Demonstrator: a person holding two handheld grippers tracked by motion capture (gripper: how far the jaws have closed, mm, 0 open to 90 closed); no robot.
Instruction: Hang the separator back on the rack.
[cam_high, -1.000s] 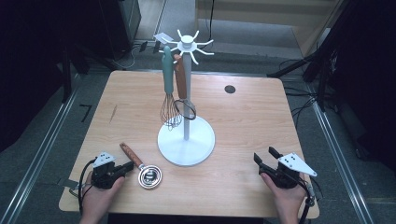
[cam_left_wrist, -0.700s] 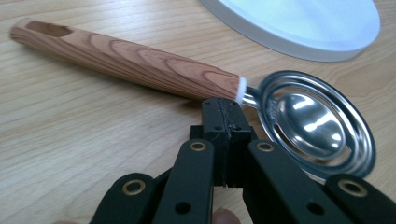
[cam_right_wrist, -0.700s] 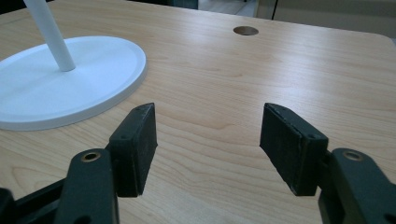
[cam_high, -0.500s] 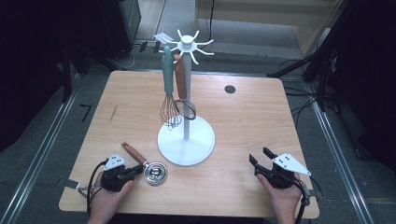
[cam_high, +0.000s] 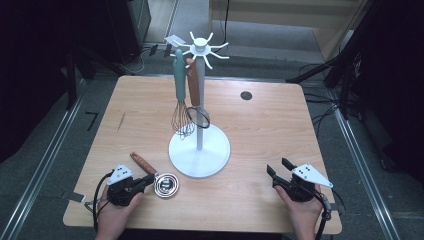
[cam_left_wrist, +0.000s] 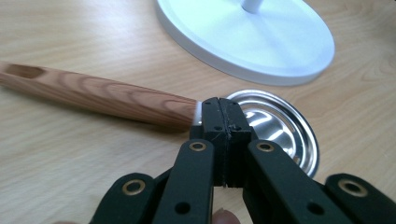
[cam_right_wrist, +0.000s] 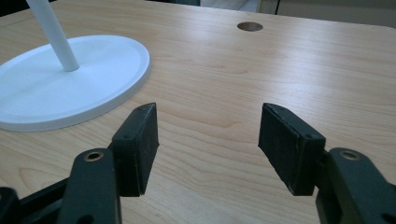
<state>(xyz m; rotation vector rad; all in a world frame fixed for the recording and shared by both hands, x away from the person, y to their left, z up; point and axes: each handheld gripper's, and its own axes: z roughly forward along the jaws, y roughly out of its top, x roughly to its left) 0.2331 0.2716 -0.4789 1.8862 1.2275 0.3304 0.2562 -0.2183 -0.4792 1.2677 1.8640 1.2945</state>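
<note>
Currently listed, near left of the table (cam_high: 260, 125): one measuring spoon (cam_high: 160, 180), wooden handle, steel bowl. Its long axis lies flat on the wood and runs diagonally, handle end pointing far and left, bowl end pointing near and right toward the white stand base (cam_high: 200, 150), which it lies just beside without touching, as far as the high view tells. Your left gripper (cam_high: 142, 183) sits at the neck where handle meets bowl; in the left gripper view its jaws are pressed together on that junction (cam_left_wrist: 223, 122), and the thin metal between them is hidden by the pads, so you cannot see the neck itself. That same view cuts off the handle's far tip at the left edge and covers part of the bowl's rim behind the jaws. Your right gripper (cam_high: 282, 171) rests at the near right of the table, well apart from the spoon, jaws spread with bare wood between them (cam_right_wrist: 208, 140). Also on the table: the stand's pole with spoked top (cam_high: 200, 50), carrying a teal-handled whisk (cam_high: 181, 100) and a brown-handled utensil (cam_high: 194, 90) whose dark ring-shaped head is hard to identify. Cable hole (cam_high: 246, 95) at far right.
</note>
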